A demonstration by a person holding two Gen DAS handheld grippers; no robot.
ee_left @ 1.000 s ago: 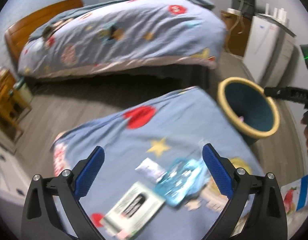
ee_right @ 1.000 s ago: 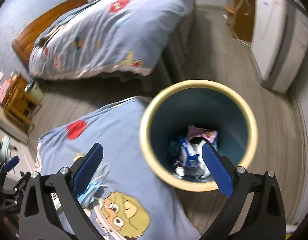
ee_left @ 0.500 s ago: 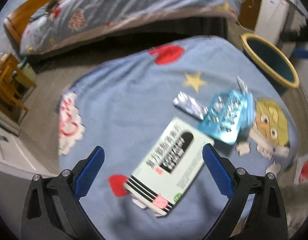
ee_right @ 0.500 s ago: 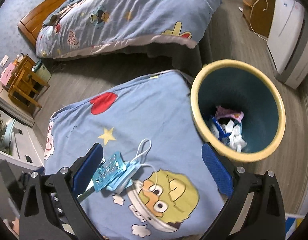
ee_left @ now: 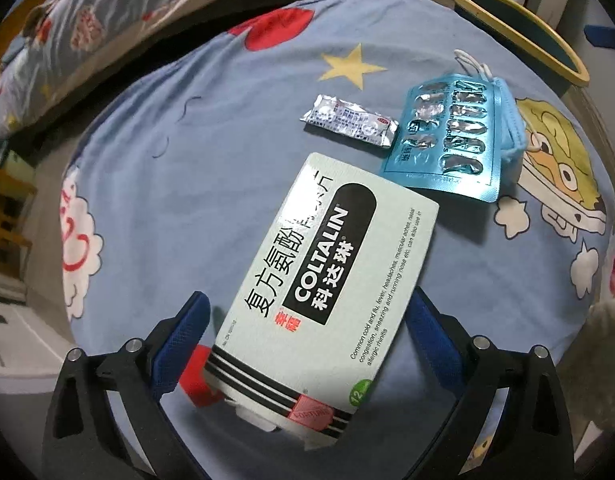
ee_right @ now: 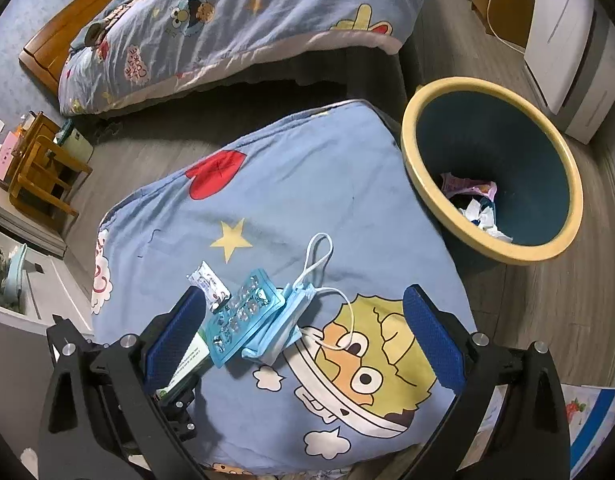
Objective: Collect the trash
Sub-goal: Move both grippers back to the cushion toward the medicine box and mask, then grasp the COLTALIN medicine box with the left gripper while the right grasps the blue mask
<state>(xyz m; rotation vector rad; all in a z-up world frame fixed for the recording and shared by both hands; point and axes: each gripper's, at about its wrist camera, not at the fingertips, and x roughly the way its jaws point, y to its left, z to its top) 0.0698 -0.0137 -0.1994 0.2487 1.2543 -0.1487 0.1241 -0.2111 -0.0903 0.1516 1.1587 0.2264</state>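
Observation:
A pale green Coltalin medicine box (ee_left: pixel 327 272) lies on the blue cartoon quilt (ee_left: pixel 211 152). My left gripper (ee_left: pixel 303 332) is low over it, open, with the box's near end between the fingers. Beyond the box lie a silver foil pill strip (ee_left: pixel 349 126) and a blue blister pack (ee_left: pixel 447 140) resting on a blue face mask (ee_left: pixel 507 120). My right gripper (ee_right: pixel 303 336) hovers open and empty above the blister pack (ee_right: pixel 247 316) and mask (ee_right: pixel 287 320). The yellow-rimmed bin (ee_right: pixel 410 148) stands on the floor at the quilt's right, with paper trash (ee_right: pixel 475 204) inside.
A second bed under a matching quilt (ee_right: pixel 235 28) fills the far side, across a strip of wooden floor. A wooden stool (ee_right: pixel 43 172) stands far left, a white appliance (ee_right: pixel 567 52) far right, and a white cabinet (ee_right: pixel 35 292) near left.
My left gripper has dropped down and forward until the medicine box sits between its fingers. My right gripper has pulled back from over the bin to above the quilt.

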